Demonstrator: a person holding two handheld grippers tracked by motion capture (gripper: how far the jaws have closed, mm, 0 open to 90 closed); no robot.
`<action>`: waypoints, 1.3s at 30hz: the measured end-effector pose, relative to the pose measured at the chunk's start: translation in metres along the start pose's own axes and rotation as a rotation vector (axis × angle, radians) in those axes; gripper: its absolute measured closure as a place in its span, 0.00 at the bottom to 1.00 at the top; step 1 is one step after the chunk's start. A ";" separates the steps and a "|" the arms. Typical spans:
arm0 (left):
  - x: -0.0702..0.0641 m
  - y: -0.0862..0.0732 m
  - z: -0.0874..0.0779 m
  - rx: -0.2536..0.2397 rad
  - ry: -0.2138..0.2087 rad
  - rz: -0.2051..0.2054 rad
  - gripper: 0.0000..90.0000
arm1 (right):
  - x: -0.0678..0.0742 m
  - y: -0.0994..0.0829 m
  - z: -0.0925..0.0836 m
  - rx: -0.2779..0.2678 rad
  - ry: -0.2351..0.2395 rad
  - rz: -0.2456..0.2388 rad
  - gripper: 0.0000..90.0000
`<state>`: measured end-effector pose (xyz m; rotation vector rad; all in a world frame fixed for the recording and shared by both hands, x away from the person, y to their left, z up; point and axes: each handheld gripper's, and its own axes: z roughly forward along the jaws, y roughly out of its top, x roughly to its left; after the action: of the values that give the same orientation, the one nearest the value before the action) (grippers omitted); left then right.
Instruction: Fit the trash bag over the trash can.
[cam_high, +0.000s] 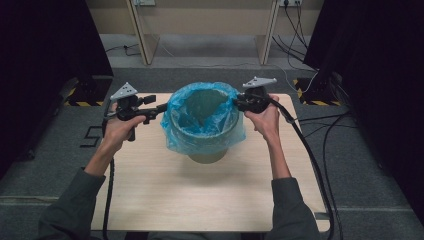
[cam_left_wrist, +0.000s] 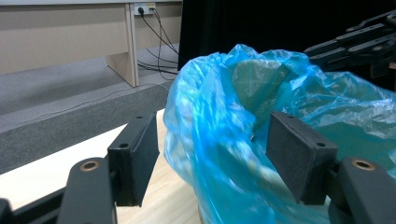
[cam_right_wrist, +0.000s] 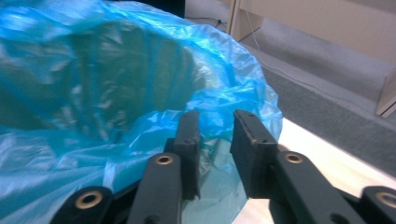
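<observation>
While unmarked, the blue bag (cam_high: 202, 131) lines the bin (cam_high: 207, 155).

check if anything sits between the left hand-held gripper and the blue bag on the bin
Nothing visible does. The left hand-held gripper has its jaws open around the blue bag at the rim of the bin, with only plastic between them.

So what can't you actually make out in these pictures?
- Bottom of the bin, high view: the blue bin bag lines the inside, so any contents are hidden.
- Right gripper, right gripper view: jaws nearly closed around a fold of the bag's edge; whether the pads press it cannot be told.
- Left gripper, left gripper view: jaws wide, bag between them; plastic hides the bin's rim.
- Bag's far side, left gripper view: blurred.
</observation>
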<state>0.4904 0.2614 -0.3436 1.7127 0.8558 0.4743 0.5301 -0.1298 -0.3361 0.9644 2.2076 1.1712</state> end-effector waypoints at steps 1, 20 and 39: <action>0.001 0.002 0.004 0.003 0.004 -0.004 0.37 | -0.002 0.002 0.003 0.006 -0.004 -0.003 0.75; 0.026 0.000 0.043 0.011 0.033 -0.048 0.84 | 0.055 -0.007 -0.033 0.021 -0.069 0.064 0.43; 0.002 -0.057 0.020 0.026 -0.003 0.008 0.90 | 0.024 -0.008 -0.036 -0.046 -0.099 0.159 0.42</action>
<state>0.4880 0.2569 -0.4042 1.7405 0.8567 0.4672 0.4871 -0.1333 -0.3254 1.1706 2.0485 1.2111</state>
